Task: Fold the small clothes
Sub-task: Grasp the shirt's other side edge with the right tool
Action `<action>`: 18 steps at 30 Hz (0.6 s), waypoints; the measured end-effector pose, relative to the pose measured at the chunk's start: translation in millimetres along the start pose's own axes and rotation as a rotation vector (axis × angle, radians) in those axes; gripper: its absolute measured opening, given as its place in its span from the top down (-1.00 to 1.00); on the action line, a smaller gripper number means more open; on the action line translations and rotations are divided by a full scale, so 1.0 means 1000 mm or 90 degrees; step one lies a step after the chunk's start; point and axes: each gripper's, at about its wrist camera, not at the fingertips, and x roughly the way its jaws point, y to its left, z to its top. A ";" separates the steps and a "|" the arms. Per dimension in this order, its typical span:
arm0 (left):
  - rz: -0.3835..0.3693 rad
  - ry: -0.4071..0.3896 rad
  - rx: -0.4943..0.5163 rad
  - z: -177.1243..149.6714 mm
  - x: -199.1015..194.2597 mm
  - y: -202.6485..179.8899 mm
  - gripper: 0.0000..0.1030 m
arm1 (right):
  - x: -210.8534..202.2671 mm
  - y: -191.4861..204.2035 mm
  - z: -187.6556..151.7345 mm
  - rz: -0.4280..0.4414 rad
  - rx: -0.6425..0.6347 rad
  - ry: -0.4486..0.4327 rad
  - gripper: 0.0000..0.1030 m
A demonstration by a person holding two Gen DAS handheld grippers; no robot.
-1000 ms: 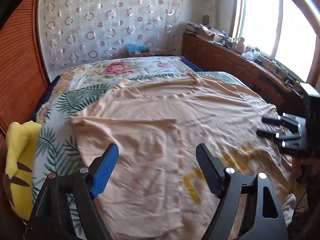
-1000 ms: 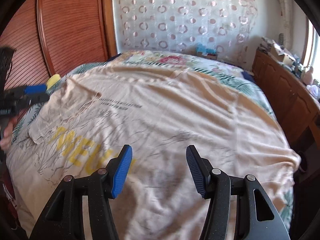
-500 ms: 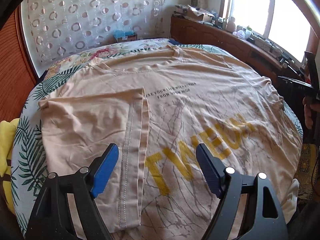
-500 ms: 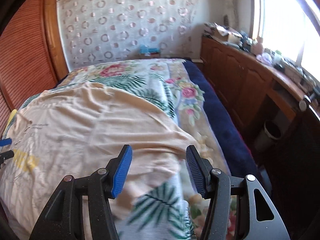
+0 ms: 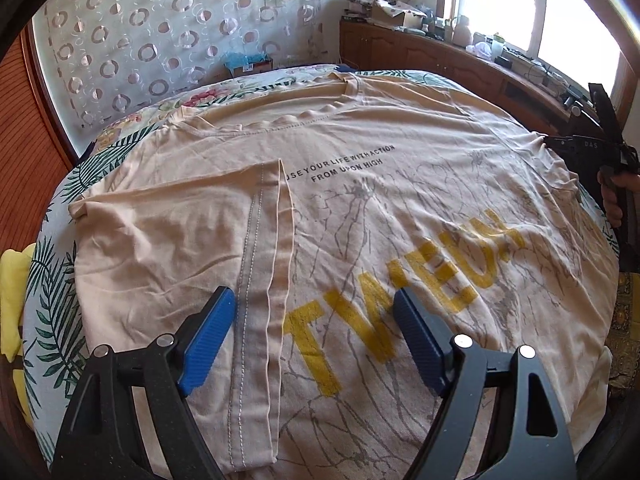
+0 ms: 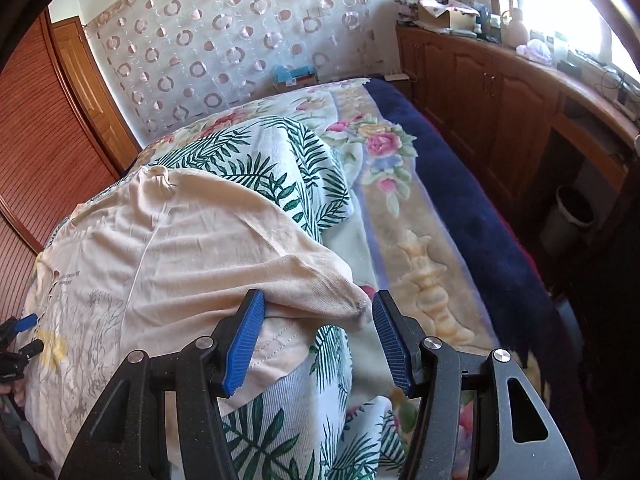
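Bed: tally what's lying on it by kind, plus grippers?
T-shirt: 1
Leaf-print sheet: 1
Floral blanket: 1
Yellow item at bed edge: 1
Grippers: 2, left gripper, right gripper, both open
Total: 6

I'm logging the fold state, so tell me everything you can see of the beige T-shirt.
The beige T-shirt is thin, wrinkled knit, lying front-up on the leaf-print bedspread. It carries small black text, grey crack-like lines and big yellow letters. One side is already folded over the front, stitched hem showing. The other sleeve bunches between the open right gripper; the open left gripper hovers above.
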 end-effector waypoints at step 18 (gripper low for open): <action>-0.001 0.000 0.000 0.001 0.001 0.000 -0.64 | -0.018 0.043 0.005 0.074 -0.107 -0.066 0.92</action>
